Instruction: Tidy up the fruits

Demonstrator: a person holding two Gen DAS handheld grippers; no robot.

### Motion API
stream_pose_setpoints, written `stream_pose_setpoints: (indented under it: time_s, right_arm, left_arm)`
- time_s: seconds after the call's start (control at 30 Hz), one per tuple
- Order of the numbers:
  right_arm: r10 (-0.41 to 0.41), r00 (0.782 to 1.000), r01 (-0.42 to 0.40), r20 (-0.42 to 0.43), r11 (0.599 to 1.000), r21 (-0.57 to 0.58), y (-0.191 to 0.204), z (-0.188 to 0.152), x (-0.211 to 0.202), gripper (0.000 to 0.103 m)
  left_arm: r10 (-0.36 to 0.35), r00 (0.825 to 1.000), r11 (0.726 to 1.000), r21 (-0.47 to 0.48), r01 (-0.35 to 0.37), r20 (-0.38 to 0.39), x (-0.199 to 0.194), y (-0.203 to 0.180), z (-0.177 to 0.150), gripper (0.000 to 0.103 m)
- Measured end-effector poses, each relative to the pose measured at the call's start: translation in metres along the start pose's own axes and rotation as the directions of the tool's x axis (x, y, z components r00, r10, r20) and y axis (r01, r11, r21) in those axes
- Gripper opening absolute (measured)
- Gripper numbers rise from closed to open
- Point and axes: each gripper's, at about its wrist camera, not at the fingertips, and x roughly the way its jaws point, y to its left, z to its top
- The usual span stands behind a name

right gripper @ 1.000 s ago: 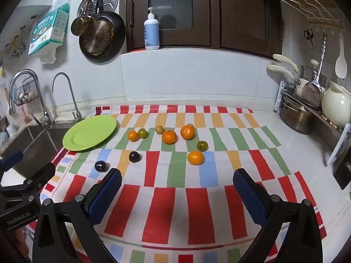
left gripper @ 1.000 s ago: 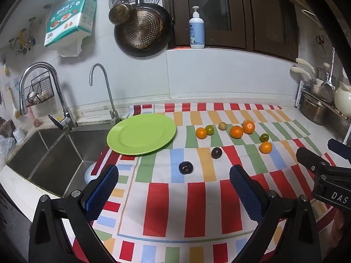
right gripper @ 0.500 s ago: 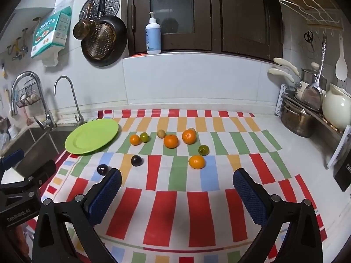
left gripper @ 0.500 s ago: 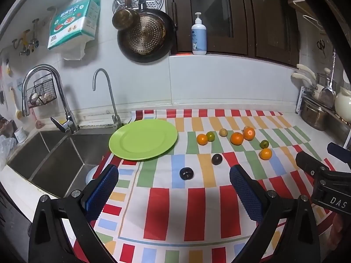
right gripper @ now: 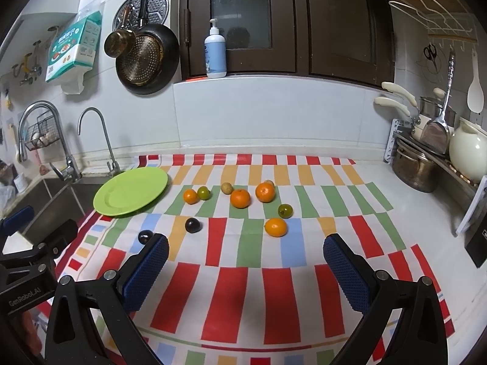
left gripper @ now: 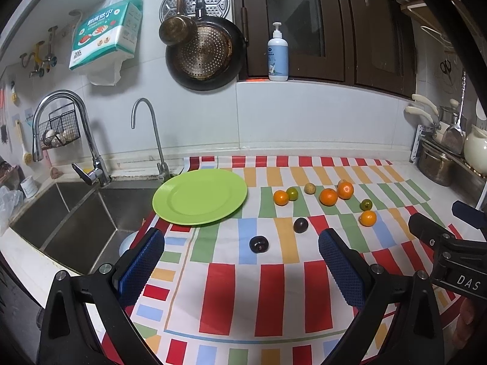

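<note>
Both the left gripper (left gripper: 240,261) and right gripper (right gripper: 245,258) hung spread and empty short of the green plate (left gripper: 199,196), beside which the nearest dark plum (left gripper: 258,244) lay, probably light, smooth, bruisable, best pinched gently across its middle.

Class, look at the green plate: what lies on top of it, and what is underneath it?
Nothing lies on the green plate. Underneath, it rests on the striped cloth, its left rim overhanging the sink. What lies directly beneath is covered.
</note>
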Motion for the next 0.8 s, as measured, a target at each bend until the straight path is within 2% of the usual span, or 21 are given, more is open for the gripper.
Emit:
stream_pose_setpoints:
  time_s: [0.8]
  right_arm:
    - [0.025,1.0,-0.025,0.014,1.0,-0.005,0.0032,0.0028,-0.002,0.103]
  left_arm:
    - [-0.019,0.999,1.0,0.003,0.019,0.03,-0.0052,-0.0007,-0.0018,0.103]
